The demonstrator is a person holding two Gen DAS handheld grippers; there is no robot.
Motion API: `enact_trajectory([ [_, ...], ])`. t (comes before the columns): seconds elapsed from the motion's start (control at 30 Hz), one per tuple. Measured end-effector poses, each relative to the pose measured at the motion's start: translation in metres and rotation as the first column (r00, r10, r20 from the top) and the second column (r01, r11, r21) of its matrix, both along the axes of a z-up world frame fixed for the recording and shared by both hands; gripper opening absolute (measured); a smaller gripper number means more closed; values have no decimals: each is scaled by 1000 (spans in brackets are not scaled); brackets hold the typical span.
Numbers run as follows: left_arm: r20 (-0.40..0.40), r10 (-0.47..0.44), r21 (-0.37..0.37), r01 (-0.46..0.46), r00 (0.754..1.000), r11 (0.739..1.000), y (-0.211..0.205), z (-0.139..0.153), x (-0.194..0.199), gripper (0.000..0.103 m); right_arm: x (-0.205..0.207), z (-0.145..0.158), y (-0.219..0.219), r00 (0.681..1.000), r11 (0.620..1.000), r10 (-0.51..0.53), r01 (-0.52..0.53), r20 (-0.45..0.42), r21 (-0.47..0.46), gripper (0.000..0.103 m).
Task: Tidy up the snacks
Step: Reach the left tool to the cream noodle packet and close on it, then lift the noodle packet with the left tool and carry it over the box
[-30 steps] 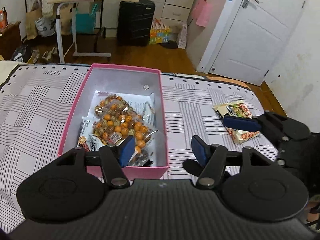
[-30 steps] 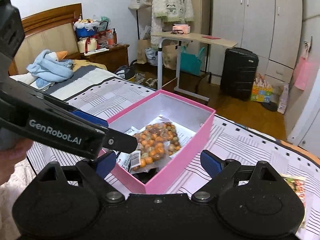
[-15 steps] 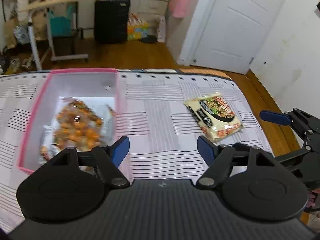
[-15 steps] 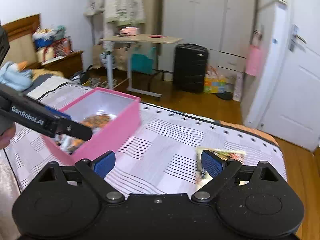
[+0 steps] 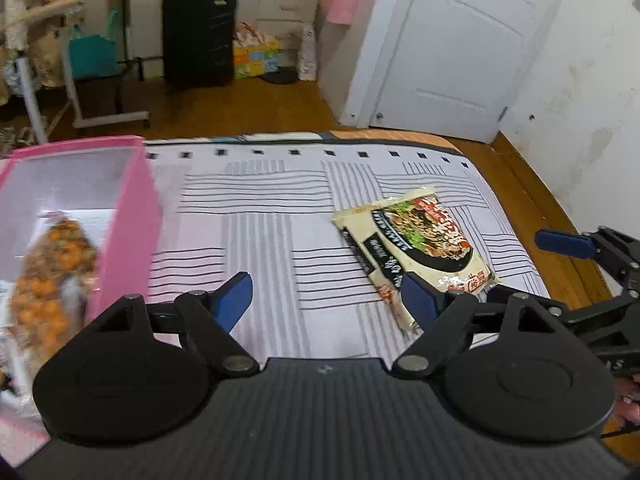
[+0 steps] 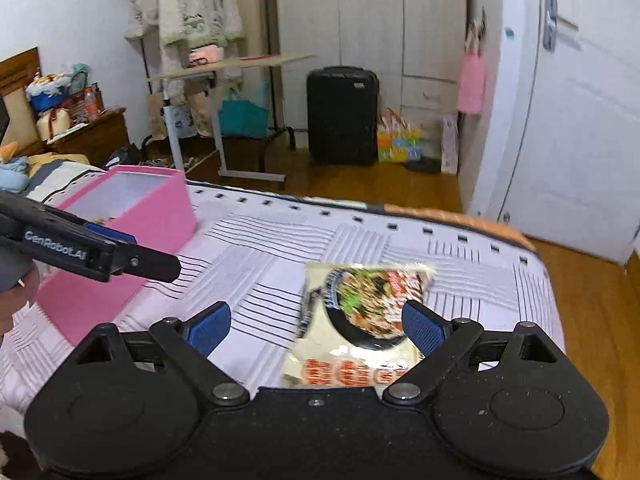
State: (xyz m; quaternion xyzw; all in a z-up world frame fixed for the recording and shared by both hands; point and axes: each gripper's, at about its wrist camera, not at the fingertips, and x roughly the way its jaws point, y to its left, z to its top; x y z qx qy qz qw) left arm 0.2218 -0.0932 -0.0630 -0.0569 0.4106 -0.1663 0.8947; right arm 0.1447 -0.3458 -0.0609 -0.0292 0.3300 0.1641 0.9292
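From the left wrist view, the left hand-held gripper (image 5: pixel 326 300) hangs over the striped bed (image 5: pixel 256 220) with its blue pads well apart and nothing between them; its jaws have just been opening. The pink box (image 5: pixel 132 216), already holding a bag of orange snacks (image 5: pixel 52 264), sits at the left edge, and the one loose snack packet (image 5: pixel 416 244) lies flat on the cover to the right, its near corner just behind the right-side pad. The right hand-held gripper (image 5: pixel 568 240) shows at the far right edge. By my reading, the step in hand is the reach for this last packet. From the right wrist view, the right hand-held gripper (image 6: pixel 316 324) is wide open and empty, with the packet (image 6: pixel 360 312) lying below and ahead, mostly toward its right pad, not yet pinched. The left tool pokes in beside the box (image 6: pixel 160 208). The next move probably calls for lowering onto the packet's edge, closing on it, and carrying it to the box.
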Motion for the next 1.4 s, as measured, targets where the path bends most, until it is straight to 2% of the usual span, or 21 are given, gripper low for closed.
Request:
enact_trajectory([
  [0.07, -24, 12, -57, -13, 1000, 998, -6, -11, 12, 81, 10, -13, -5, 1000, 1000, 21, -21, -20, -21, 95],
  [0.13, -41, 21, -118, -26, 999, 993, -11, -23, 22, 81, 21, -28, -9, 999, 995, 9, -13, -41, -101, 96],
  [0.2, -52, 22, -145, -30, 998, 989, -19, -35, 31, 81, 30, -41, -13, 998, 985, 1, -11, -62, -171, 96],
  [0.27, -67, 16, -170, -27, 998, 985, -27, -48, 40, 81, 35, -49, -18, 995, 983, 33, -50, -98, -175, 96],
  [0.4, -105, -17, -272, -12, 994, 962, -41, -74, 55, 81, 42, -65, -25, 981, 978, 122, -145, -153, -151, 96],
  [0.53, -147, -38, -283, -5, 988, 959, -62, -91, 67, 81, 50, -79, -27, 974, 968, 136, -170, -183, -183, 97],
  [0.73, -229, 12, -293, -81, 973, 953, -66, -118, 79, 80, 64, -102, -30, 960, 965, 133, -182, -247, -187, 98],
  [0.83, -199, -30, -329, -38, 980, 944, -64, -119, 76, 80, 68, -109, -33, 958, 969, 152, -193, -242, -156, 103],
  [0.9, -193, -50, -337, -19, 980, 941, -67, -121, 76, 76, 70, -113, -33, 958, 967, 178, -212, -223, -139, 103],
  [0.97, -185, -61, -331, -4, 981, 944, -71, -122, 76, 66, 72, -115, -31, 961, 967, 195, -222, -197, -126, 103],
  [1.07, -187, -62, -341, -6, 980, 940, -73, -122, 74, 58, 68, -118, -24, 967, 969, 195, -215, -163, -119, 103],
  [1.23, -174, -80, -327, 19, 982, 945, -71, -119, 74, 53, 58, -116, -10, 985, 985, 116, -131, -129, -114, 103],
  [1.4, -168, -85, -267, 38, 982, 963, -71, -110, 66, 50, 46, -115, 3, 992, 991, 59, -72, -112, -111, 101],
])
